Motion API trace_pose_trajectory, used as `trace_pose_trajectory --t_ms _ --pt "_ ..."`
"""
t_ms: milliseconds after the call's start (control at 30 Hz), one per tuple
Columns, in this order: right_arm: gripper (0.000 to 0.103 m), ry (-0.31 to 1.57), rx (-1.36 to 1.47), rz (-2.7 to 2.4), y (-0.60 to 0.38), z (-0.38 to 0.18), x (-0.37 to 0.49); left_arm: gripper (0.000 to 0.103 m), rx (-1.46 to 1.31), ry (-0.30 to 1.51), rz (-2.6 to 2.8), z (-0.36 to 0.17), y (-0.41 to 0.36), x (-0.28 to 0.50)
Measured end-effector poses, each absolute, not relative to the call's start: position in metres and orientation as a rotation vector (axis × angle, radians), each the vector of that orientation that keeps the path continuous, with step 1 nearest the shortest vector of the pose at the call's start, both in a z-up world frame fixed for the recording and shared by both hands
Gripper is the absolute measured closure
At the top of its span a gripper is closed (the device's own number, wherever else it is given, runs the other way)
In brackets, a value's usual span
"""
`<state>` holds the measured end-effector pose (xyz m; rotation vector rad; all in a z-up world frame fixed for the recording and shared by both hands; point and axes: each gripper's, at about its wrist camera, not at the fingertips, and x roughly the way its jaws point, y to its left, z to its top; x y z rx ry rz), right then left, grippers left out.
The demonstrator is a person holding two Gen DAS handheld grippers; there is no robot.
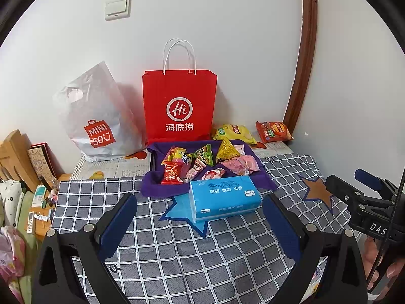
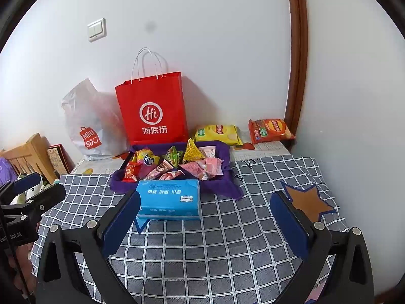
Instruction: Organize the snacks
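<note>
Several small snack packets (image 1: 202, 162) (image 2: 174, 163) lie in a purple cloth-lined tray (image 1: 152, 179) (image 2: 119, 182) on the checked tablecloth. A yellow chip bag (image 1: 234, 133) (image 2: 219, 134) and an orange chip bag (image 1: 274, 131) (image 2: 270, 130) lie behind it by the wall. A blue tissue pack (image 1: 224, 197) (image 2: 168, 198) lies in front of the tray. My left gripper (image 1: 200, 217) is open and empty, just short of the tissue pack. My right gripper (image 2: 205, 221) is open and empty, its left finger beside the pack.
A red paper bag (image 1: 179, 103) (image 2: 152, 109) and a white MINISO plastic bag (image 1: 98, 119) (image 2: 88, 124) stand against the wall. A wooden rack (image 1: 17, 159) and small items lie at the left table edge. A brown door frame (image 1: 303, 63) stands right.
</note>
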<state>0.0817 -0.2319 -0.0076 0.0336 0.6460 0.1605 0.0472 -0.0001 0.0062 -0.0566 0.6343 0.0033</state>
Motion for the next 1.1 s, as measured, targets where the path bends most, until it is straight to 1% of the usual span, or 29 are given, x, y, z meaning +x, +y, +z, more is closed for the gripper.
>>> trace_pose_trajectory --t_ms 1100 --pt "0.002 0.634 0.041 0.174 -0.2281 -0.0044 0.0775 0.003 -0.057 0.624 0.012 0.0113 0.0000 0.0426"
